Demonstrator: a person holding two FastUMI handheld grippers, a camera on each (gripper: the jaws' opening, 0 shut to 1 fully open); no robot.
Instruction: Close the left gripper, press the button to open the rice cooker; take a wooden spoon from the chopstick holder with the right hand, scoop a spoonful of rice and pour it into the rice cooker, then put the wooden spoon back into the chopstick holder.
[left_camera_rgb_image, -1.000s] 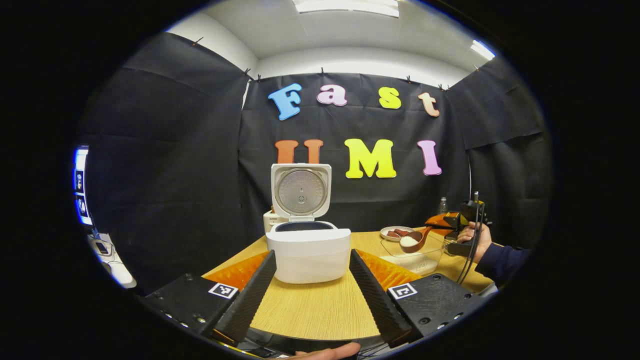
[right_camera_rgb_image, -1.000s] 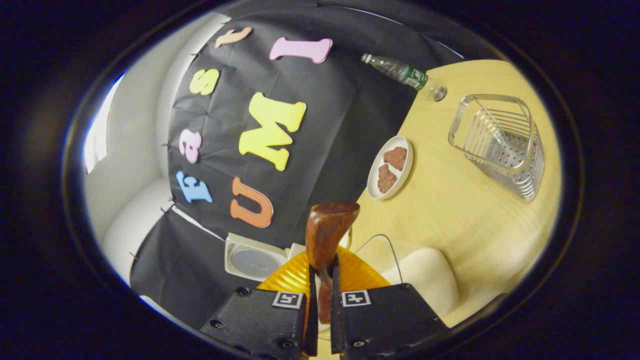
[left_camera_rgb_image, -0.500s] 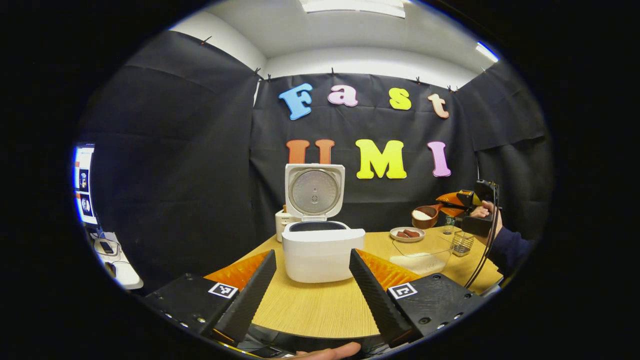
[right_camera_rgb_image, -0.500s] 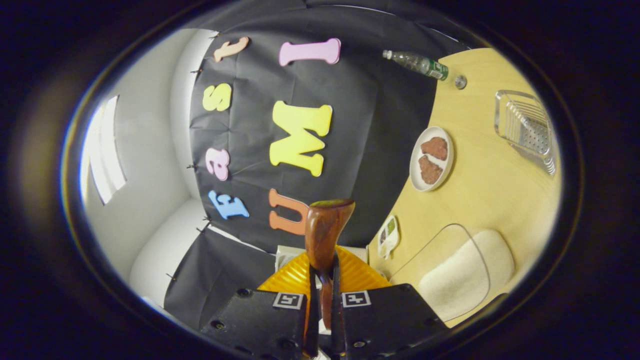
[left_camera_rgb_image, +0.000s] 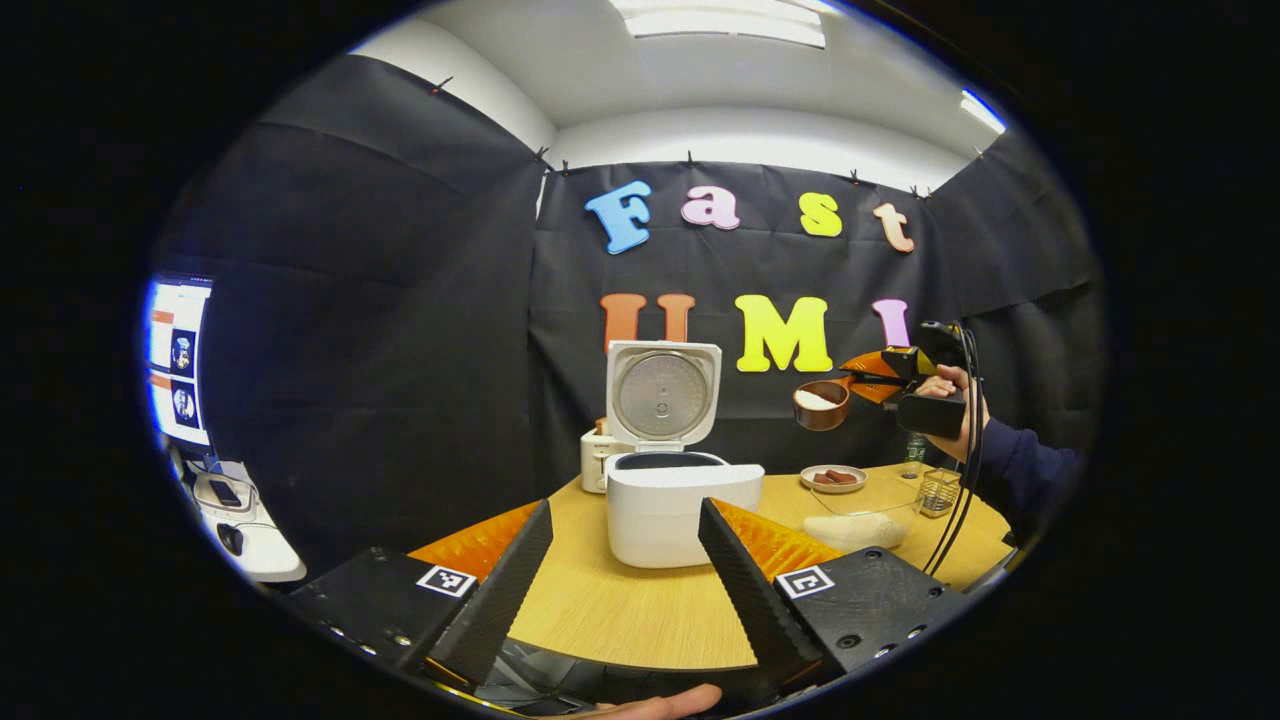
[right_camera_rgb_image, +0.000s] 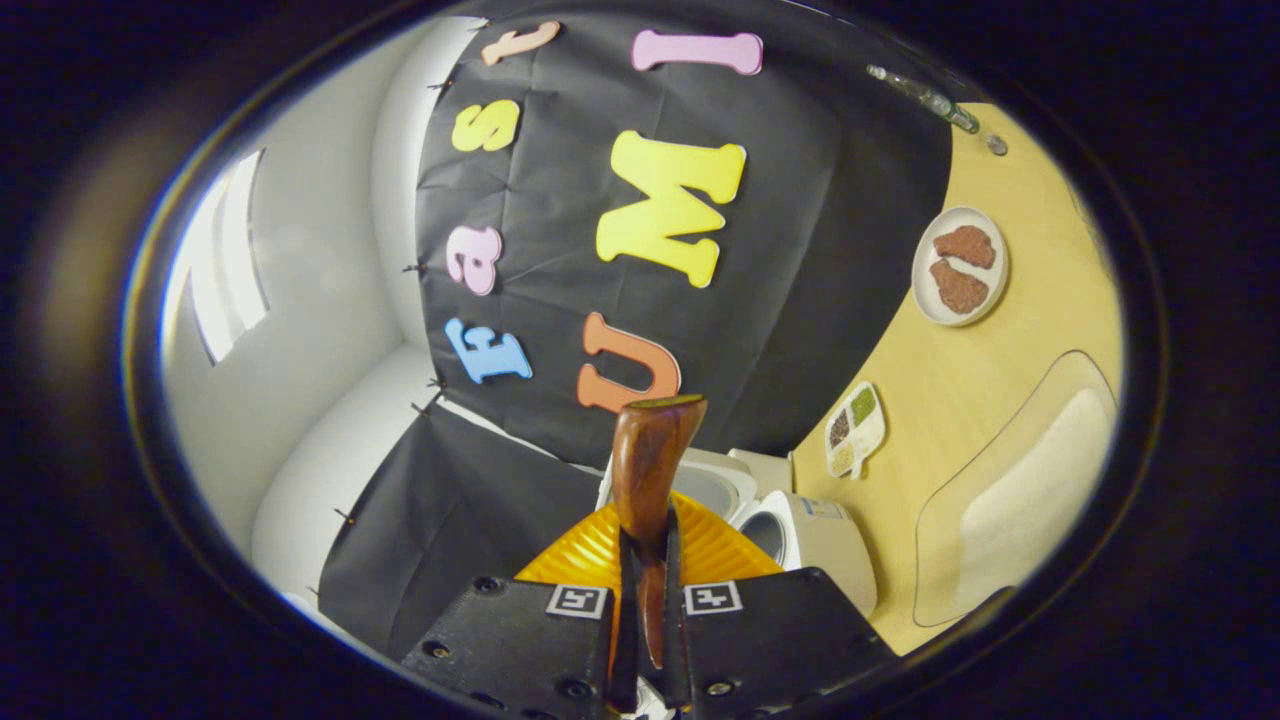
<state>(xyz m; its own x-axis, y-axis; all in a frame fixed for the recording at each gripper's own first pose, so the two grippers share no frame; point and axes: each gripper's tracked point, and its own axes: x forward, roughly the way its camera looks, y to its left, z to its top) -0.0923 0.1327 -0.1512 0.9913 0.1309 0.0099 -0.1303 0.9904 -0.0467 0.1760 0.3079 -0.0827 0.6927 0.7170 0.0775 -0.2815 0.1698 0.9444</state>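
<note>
The white rice cooker (left_camera_rgb_image: 682, 510) stands on the wooden table with its lid (left_camera_rgb_image: 664, 394) raised upright. My left gripper (left_camera_rgb_image: 625, 514) is open in front of it, apart from it, holding nothing. Held by a hand, my right gripper (left_camera_rgb_image: 878, 376) hangs in the air to the right of the lid, shut on the wooden spoon (left_camera_rgb_image: 821, 405), whose bowl carries white rice. In the right gripper view the spoon (right_camera_rgb_image: 648, 468) sticks out from that gripper (right_camera_rgb_image: 648, 560), with the cooker (right_camera_rgb_image: 815, 540) below and to the right. The wire chopstick holder (left_camera_rgb_image: 938, 491) stands at the table's right.
A clear glass bowl of rice (left_camera_rgb_image: 853, 528) sits right of the cooker, also the glass bowl (right_camera_rgb_image: 1020, 500) in the right gripper view. Behind it are a plate with brown pieces (left_camera_rgb_image: 833, 478), a bottle (left_camera_rgb_image: 912, 450) and a small white box (left_camera_rgb_image: 598, 460). A divided dish (right_camera_rgb_image: 853, 428) lies near the cooker.
The right gripper has lifted the spoon with rice out of the glass bowl, up and toward the cooker. The left gripper has drifted back, still open.
</note>
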